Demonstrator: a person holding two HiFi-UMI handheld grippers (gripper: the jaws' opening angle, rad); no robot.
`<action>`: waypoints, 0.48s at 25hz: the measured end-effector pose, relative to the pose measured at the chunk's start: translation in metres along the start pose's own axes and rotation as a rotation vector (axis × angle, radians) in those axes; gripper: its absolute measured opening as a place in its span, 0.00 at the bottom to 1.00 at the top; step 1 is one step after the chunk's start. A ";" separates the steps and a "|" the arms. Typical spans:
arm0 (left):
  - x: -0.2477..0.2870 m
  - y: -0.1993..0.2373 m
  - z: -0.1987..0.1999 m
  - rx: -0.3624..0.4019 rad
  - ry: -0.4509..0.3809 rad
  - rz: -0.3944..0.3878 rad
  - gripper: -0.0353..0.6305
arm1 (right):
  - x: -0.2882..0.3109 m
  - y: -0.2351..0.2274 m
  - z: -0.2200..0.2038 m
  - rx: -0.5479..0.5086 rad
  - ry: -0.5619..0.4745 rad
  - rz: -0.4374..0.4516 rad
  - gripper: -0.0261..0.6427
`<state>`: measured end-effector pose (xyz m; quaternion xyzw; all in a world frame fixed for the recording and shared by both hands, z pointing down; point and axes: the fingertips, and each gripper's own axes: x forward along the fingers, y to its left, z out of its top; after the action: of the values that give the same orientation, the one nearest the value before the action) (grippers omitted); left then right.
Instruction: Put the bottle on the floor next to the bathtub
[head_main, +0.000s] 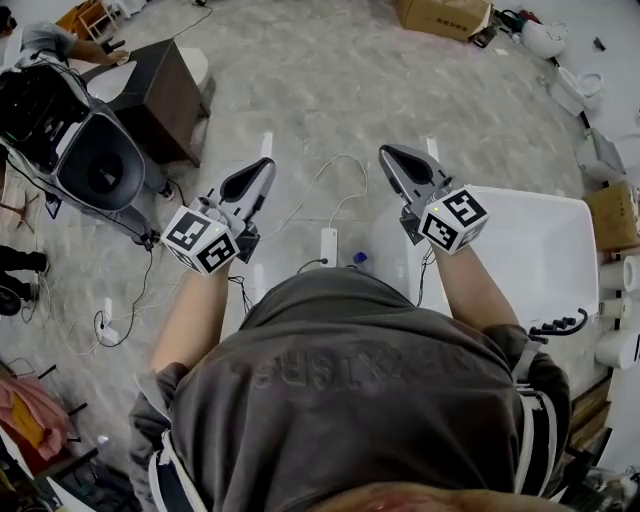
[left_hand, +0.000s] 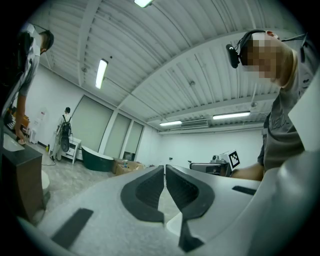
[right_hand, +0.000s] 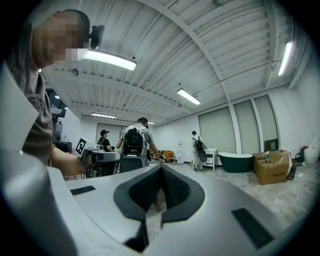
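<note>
Jaws pressed together, empty, on left claw (left_hand: 164, 169) and right claw (right_hand: 161, 168). Between the 2, nearer the right, seemingly the bottle (head_main: 360, 259), just beside bathtub (head_main: 540, 245). Shirt (head_main: 400, 400) lettering unreadable.

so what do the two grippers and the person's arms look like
The left claw and right claw are pale grey shells with black ribbed pads tapering to a point. Behind each sits a white cube with black square markers. The person wears a grey short-sleeved shirt.
</note>
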<state>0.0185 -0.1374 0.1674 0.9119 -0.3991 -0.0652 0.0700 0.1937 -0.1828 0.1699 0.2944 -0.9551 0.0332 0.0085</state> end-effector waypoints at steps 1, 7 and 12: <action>0.000 -0.001 0.000 -0.001 0.000 0.000 0.08 | -0.001 0.001 0.000 -0.008 0.004 0.000 0.03; -0.001 -0.006 -0.002 0.008 -0.002 -0.004 0.08 | -0.003 0.004 -0.005 -0.024 0.011 0.002 0.03; -0.003 -0.005 -0.001 0.000 -0.005 -0.002 0.08 | -0.003 0.006 -0.006 -0.031 0.020 0.004 0.03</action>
<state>0.0201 -0.1313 0.1680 0.9122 -0.3983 -0.0674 0.0690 0.1929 -0.1757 0.1750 0.2918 -0.9560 0.0215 0.0224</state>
